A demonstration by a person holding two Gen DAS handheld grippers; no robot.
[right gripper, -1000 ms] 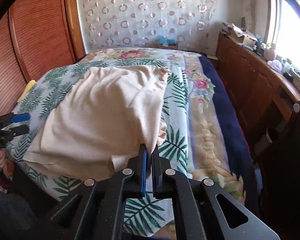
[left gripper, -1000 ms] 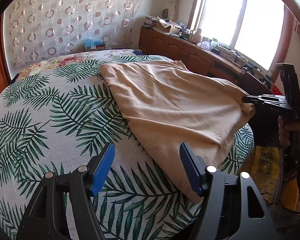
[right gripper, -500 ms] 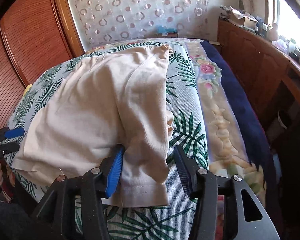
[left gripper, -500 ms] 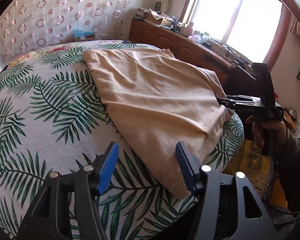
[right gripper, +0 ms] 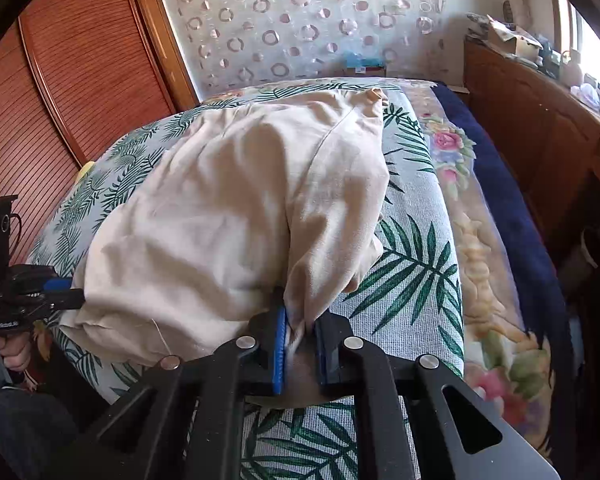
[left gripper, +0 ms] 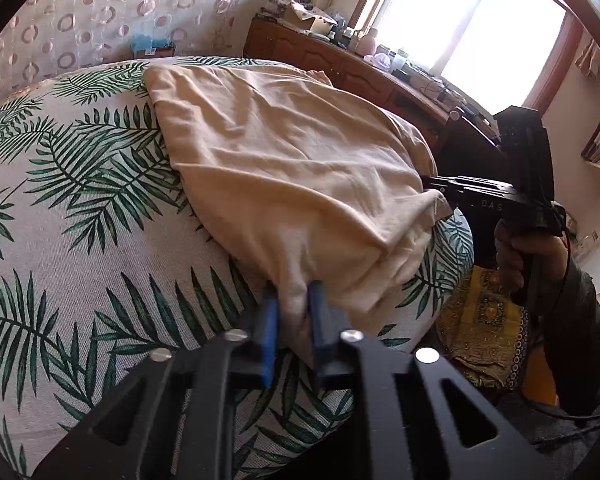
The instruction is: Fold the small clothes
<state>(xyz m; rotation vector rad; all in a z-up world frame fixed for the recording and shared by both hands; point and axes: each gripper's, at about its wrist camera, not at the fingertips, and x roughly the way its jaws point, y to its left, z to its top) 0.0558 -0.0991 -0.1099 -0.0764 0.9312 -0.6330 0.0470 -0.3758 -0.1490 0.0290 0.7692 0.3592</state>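
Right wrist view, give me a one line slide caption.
Right gripper closing on the near edge of a cream garment spread on a palm-print bedspread.

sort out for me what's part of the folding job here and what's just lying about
Job:
beige garment
left gripper, closing on its near edge
right gripper, closing on a corner

Lying about:
cardboard box on the sideboard
blue tissue pack
yellow patterned cloth

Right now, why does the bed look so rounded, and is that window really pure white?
Left wrist view: the fisheye lens bulges the leaf-print bedspread, and the window is overexposed to white. Right wrist view: same bulge, dark vignette in the corners, glare at the right edge.
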